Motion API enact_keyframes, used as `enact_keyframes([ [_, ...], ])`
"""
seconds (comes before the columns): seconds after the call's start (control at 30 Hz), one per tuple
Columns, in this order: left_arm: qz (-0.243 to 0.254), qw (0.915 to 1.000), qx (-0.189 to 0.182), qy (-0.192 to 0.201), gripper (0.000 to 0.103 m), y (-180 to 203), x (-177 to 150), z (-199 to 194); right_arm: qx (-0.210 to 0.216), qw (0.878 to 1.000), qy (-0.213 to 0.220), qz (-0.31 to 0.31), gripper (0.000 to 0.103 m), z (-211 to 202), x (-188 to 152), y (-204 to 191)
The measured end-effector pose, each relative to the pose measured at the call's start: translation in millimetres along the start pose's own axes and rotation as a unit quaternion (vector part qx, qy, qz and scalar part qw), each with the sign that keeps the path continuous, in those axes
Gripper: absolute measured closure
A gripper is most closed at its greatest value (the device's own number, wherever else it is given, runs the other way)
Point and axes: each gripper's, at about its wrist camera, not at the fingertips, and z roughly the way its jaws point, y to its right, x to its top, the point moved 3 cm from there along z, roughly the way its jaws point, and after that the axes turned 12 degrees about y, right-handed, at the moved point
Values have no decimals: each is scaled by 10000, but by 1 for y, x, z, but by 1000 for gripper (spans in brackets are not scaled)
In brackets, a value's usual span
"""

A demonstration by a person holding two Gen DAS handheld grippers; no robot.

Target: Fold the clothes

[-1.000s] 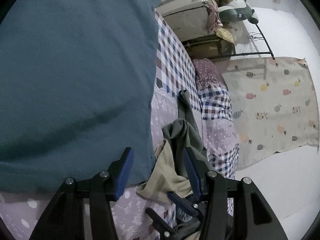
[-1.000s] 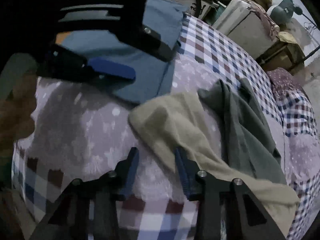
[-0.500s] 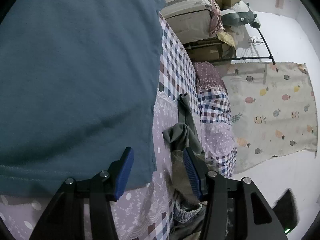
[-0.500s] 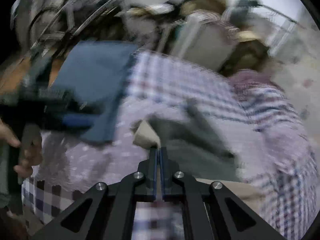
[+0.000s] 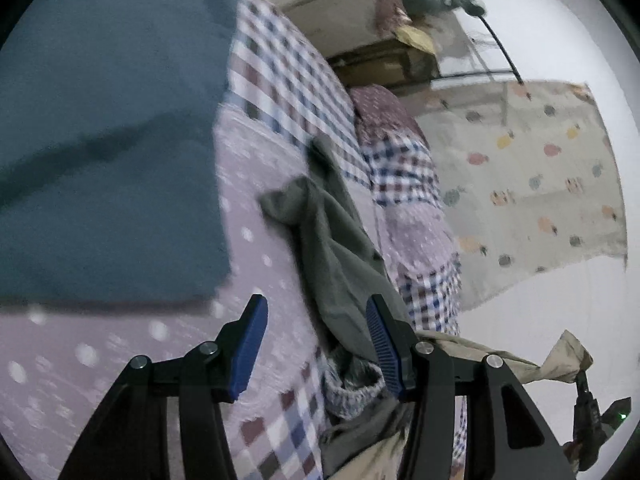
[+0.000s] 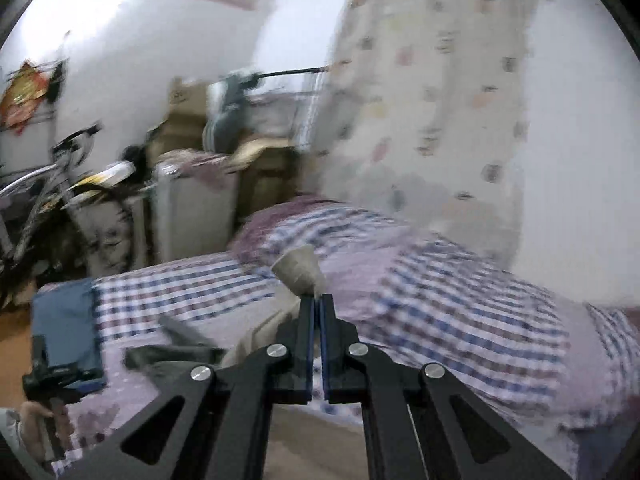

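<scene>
Pinching a corner of the beige cloth garment (image 6: 299,270), my right gripper (image 6: 317,304) has its blue pads pressed together with only the fabric between them; the corner sticks up past the tips, lifted above the checked and dotted bedspread (image 6: 460,300). From the left wrist view the same beige garment (image 5: 520,364) stretches taut off the bed edge to that gripper (image 5: 586,390) at lower right. My left gripper (image 5: 316,344) is spread wide, holding nothing, hovering over the bedspread (image 5: 256,208); its right pad (image 5: 380,344) sits just beside the crumpled olive-green garment (image 5: 336,256), touching or not I cannot tell. Folded blue garment (image 5: 104,132) lies flat on the bed to the left, apart from the olive one. Right view is motion-blurred. No containers I can read; boxes (image 6: 188,112) stacked behind the bed, contents hidden.
</scene>
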Motion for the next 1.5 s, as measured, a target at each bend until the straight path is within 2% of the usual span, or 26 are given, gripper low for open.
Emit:
enact_keyframes([
  [0.17, 530, 9978, -302, -244, 49, 29, -23, 8, -810, 9959, -161, 373, 102, -56, -34, 68],
  [0.27, 1014, 9921, -514, -530, 49, 51, -45, 14, -1276, 9890, -334, 662, 102, -88, -68, 109],
  [0.33, 1398, 9853, -656, -731, 49, 66, -62, 17, -1615, 9810, -438, 980, 102, -110, -97, 138],
  [0.4, 1890, 9741, -869, -883, 48, 86, -82, 17, -1908, 9716, -539, 1294, 102, -123, -120, 159],
  [0.47, 2283, 9625, -1078, -997, 43, 102, -100, 16, -2139, 9623, -604, 1570, 102, -136, -139, 179],
  [0.5, 2588, 9519, -1254, -1061, 41, 114, -114, 13, -2243, 9574, -632, 1702, 102, -142, -148, 188],
  [0.6, 3570, 9167, -1458, -1049, 40, 141, -150, 5, -2399, 9491, -575, 1958, 102, -153, -151, 202],
  [0.7, 4515, 8780, -1300, -917, 38, 153, -183, 2, -2287, 9463, -371, 2255, 102, -157, -137, 204],
  [0.77, 4997, 8527, -1128, -1020, 39, 151, -206, 10, -2162, 9483, -313, 2303, 102, -155, -126, 198],
  [0.87, 5228, 8380, -972, -1225, 39, 147, -231, 23, -2059, 9522, -309, 2234, 102, -158, -118, 191],
  [0.93, 5352, 8291, -980, -1284, 40, 148, -245, 28, -2071, 9502, -341, 2304, 102, -161, -123, 194],
  [0.97, 5470, 8219, -912, -1302, 40, 148, -251, 31, -2089, 9485, -362, 2354, 102, -162, -127, 196],
  [1.0, 5603, 8136, -822, -1319, 46, 147, -257, 36, -2113, 9450, -405, 2464, 102, -163, -133, 200],
  [1.03, 5733, 8051, -731, -1334, 67, 146, -262, 40, -2142, 9396, -469, 2628, 102, -164, -141, 207],
  [1.07, 5783, 8021, -541, -1387, 82, 143, -265, 48, -2152, 9337, -528, 2812, 102, -165, -150, 214],
  [1.1, 5806, 8005, -321, -1450, 102, 138, -266, 59, -2159, 9284, -584, 2967, 102, -167, -158, 221],
  [1.13, 5703, 8091, -231, -1398, 102, 134, -261, 63, -2190, 9245, -629, 3057, 102, -168, -165, 227],
  [1.2, 5414, 8317, -129, -1224, 102, 128, -247, 69, -2279, 9156, -687, 3240, 102, -172, -179, 240],
  [1.23, 5157, 8488, -147, -1153, 102, 128, -236, 69, -2327, 9116, -710, 3312, 102, -175, -186, 245],
  [1.3, 4822, 8691, -240, -1076, 102, 130, -221, 66, -2429, 9062, -817, 3364, 102, -178, -205, 251],
  [1.37, 4627, 8787, -260, -1141, 102, 128, -218, 67, -2532, 9000, -995, 3405, 99, -179, -227, 256],
  [1.5, 4154, 8983, -257, -1409, 102, 121, -212, 75, -2650, 8860, -1830, 3336, 98, -162, -289, 259],
])
